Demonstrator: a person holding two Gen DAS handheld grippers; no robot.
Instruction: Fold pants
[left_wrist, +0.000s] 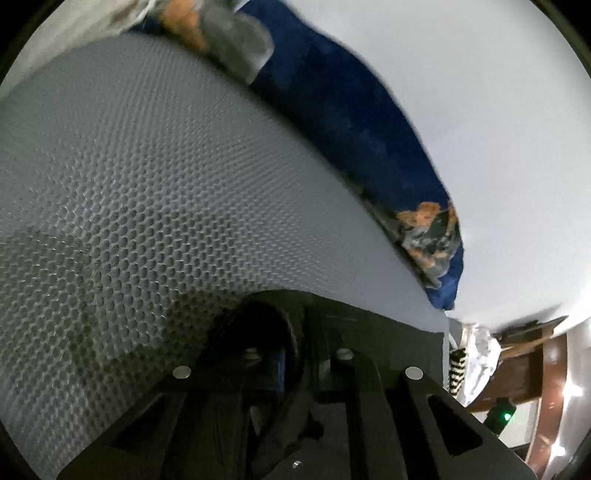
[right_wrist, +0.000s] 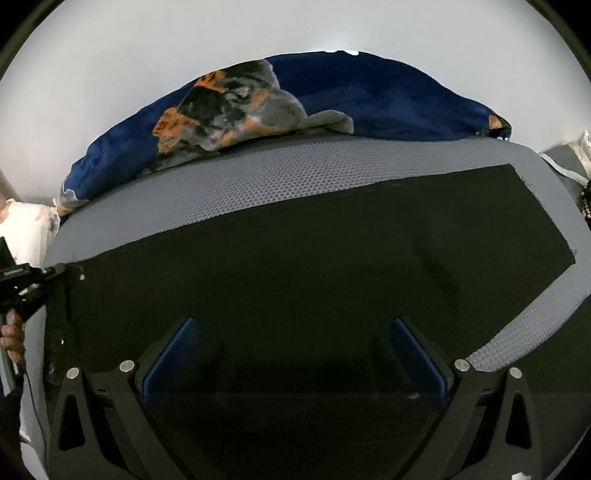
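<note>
Black pants (right_wrist: 295, 258) lie flat across a grey honeycomb-textured mat (right_wrist: 258, 181) in the right wrist view. My right gripper (right_wrist: 295, 350) is open just above the pants, its blue-padded fingers (right_wrist: 173, 354) wide apart with nothing between them. My left gripper (right_wrist: 44, 284) shows at the far left of that view, at the pants' left edge. In the left wrist view the left gripper (left_wrist: 273, 354) sits low on the mat (left_wrist: 129, 184) with dark cloth (left_wrist: 258, 325) bunched between its fingers; the fingertips are hidden.
A dark blue blanket with an orange and grey print (right_wrist: 240, 107) lies bunched behind the mat, also seen in the left wrist view (left_wrist: 351, 122). A white wall (right_wrist: 147, 55) stands behind. White bedding (right_wrist: 26, 229) lies left. Wooden furniture (left_wrist: 535, 369) is at the right.
</note>
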